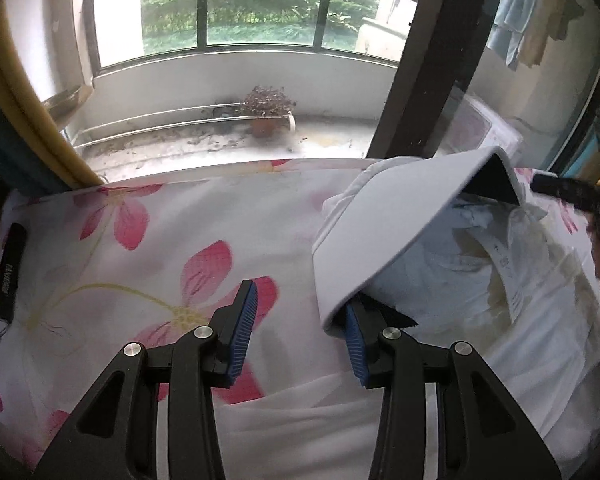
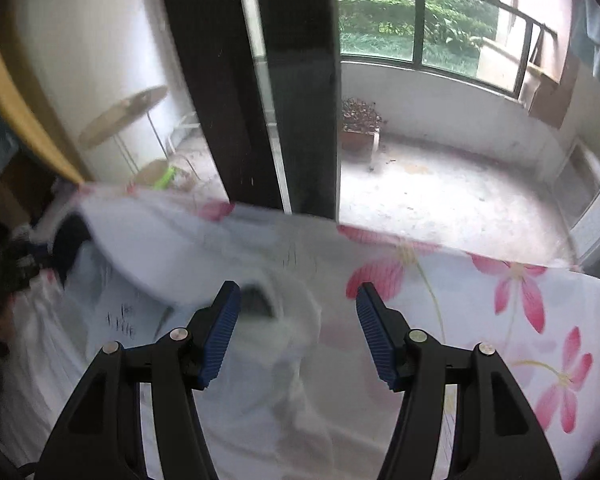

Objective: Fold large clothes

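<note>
The white shirt point(image 1: 440, 264) lies on the flowery sheet point(image 1: 140, 240), with one flap standing up like a little tent. In the left wrist view the flap's edge hangs over the tip of one finger of the left gripper point(image 1: 300, 320). That gripper's jaws are apart, with nothing pinched between them. The right gripper point(image 2: 298, 328) is open too, its blue pads point(image 2: 220, 336) wide apart above a blurry fold of the shirt. The sheet has big pink flowers and covers a flat surface. Past it is a dark door frame point(image 2: 300, 80), a balcony with a potted plant point(image 1: 266, 112), and green bushes outside.
</note>
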